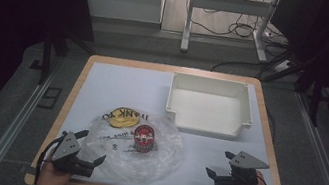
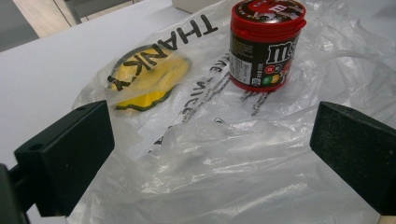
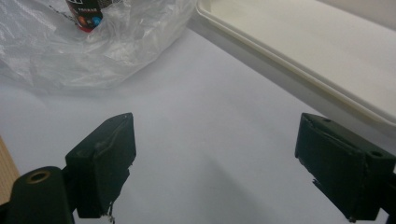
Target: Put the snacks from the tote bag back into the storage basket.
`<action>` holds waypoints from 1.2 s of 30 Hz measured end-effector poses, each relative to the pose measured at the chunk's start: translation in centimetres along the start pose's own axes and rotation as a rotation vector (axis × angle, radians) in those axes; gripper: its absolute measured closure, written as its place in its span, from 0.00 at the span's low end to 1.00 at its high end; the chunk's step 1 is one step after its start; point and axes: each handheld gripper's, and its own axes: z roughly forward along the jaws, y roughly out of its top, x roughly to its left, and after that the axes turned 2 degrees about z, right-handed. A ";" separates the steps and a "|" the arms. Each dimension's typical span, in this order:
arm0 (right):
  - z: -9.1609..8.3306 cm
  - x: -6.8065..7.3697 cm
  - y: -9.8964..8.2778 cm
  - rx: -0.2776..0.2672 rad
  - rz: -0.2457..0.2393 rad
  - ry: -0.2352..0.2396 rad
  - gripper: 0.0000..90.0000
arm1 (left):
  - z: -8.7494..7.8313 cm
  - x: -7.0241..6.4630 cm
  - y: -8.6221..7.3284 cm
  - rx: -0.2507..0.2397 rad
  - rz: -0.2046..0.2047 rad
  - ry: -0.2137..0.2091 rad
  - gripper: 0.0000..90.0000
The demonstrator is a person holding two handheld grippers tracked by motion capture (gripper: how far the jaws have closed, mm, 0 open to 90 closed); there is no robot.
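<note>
One candy jar (image 1: 144, 137), one plastic bag (image 1: 150, 163), two claws apart.

place: lab – framed test table (image 1: 268, 125) | floor cables (image 1: 224, 29) | dark curtains (image 1: 9, 6)

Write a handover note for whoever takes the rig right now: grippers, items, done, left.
Left hand-held gripper: open, jaws apart at the near edge of the clear plastic bag, holding nothing.
Right hand-held gripper: open, over bare table, holding nothing.
Candy jar: upright, red lid on, standing on the spread bag. Yellow printed patch lies beside it.
White tray: far right, nothing inside.
Done: nothing gripped or moved into the tray.
Left: probably grip the bag or jar; all handling remains.
</note>
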 end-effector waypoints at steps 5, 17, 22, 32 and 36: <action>0.1 0.3 0.2 0.005 -0.014 -0.001 0.15 | 0.0 0.0 0.0 0.000 -0.001 0.001 0.00; 0.3 0.8 0.6 -0.004 -0.025 0.022 0.15 | 0.0 0.0 0.0 0.001 0.000 0.001 0.00; 0.4 1.0 0.8 -0.010 -0.034 0.034 0.15 | 0.0 -0.1 0.0 0.002 0.002 0.003 0.00; 0.9 1.6 1.3 -0.027 -0.069 0.049 0.14 | 0.0 -0.1 0.0 -0.001 0.002 0.004 0.00; 1.1 1.8 1.5 -0.030 -0.071 0.061 0.14 | 0.0 -0.1 0.0 -0.002 0.001 0.003 0.00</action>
